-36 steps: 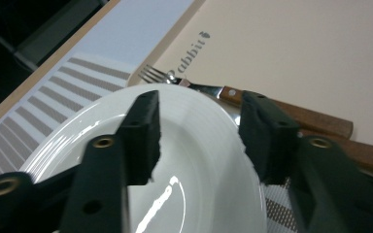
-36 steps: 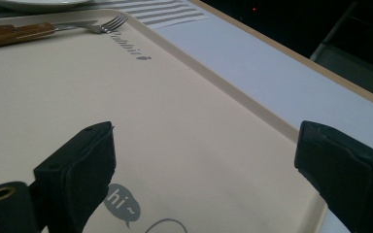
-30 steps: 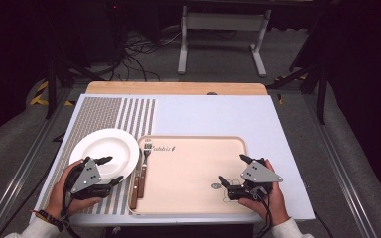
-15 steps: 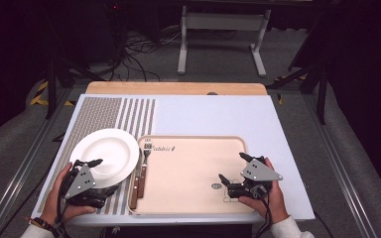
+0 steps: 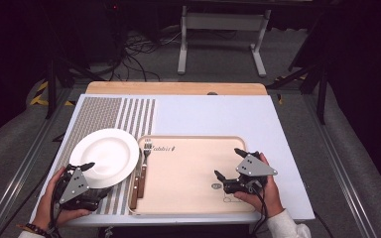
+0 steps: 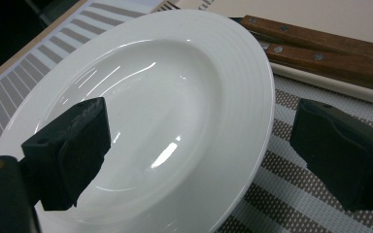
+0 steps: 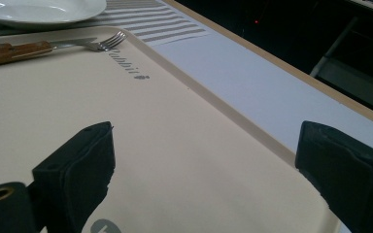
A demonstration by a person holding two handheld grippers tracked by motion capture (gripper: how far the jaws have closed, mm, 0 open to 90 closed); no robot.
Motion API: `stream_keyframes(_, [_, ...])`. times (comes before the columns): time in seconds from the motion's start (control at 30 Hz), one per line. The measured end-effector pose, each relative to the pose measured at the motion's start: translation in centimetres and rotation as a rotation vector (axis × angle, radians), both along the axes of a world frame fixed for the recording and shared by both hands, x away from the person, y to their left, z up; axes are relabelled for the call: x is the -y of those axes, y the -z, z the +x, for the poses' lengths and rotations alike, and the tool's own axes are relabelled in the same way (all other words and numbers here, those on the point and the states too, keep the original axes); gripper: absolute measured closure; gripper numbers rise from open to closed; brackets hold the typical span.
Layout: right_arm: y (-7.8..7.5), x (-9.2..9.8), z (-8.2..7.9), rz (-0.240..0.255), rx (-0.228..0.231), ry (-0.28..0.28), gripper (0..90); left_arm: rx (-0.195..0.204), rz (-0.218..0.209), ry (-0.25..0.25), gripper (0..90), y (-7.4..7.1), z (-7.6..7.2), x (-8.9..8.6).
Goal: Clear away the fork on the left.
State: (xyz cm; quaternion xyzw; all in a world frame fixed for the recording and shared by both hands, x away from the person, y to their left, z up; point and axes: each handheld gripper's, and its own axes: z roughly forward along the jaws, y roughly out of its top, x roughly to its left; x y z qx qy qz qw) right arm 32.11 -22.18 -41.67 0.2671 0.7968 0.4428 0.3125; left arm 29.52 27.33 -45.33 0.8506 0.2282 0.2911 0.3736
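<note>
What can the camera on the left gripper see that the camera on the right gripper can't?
The left gripper view alone shows the left gripper, jaws open around the rim of the round white plate, one pad over the plate, and two brown wooden cutlery handles. The right gripper view alone shows the open right gripper, the silver fork's tines and the pale blue table. Both show the plate, striped placemat and beige tray.

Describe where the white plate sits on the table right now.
In the high view the white plate lies at the table's left on the striped placemat, beside the beige tray, with the left gripper straddling its near rim.
</note>
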Motion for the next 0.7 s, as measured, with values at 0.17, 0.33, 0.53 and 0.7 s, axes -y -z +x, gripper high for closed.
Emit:
stream_keyframes(0.17, [0.04,-0.42,0.35,-0.003,-0.008,-0.011,8.1,0.007,0.016,-0.02,10.8,0.15,-0.18,-0.41])
stream_keyframes(0.33, [0.06,-0.61,0.51,-0.004,-0.009,-0.017,8.2,0.005,0.036,-0.035,11.1,0.38,-0.09,-0.75])
stream_keyframes(0.53, [-0.01,-0.62,0.48,-0.003,-0.005,-0.016,8.2,0.002,0.041,-0.026,11.2,0.46,-0.09,-0.81])
stream_keyframes(0.7, [0.04,-0.61,0.49,-0.002,-0.011,-0.016,8.2,0.027,0.085,-0.029,12.7,0.6,-0.38,-0.49])
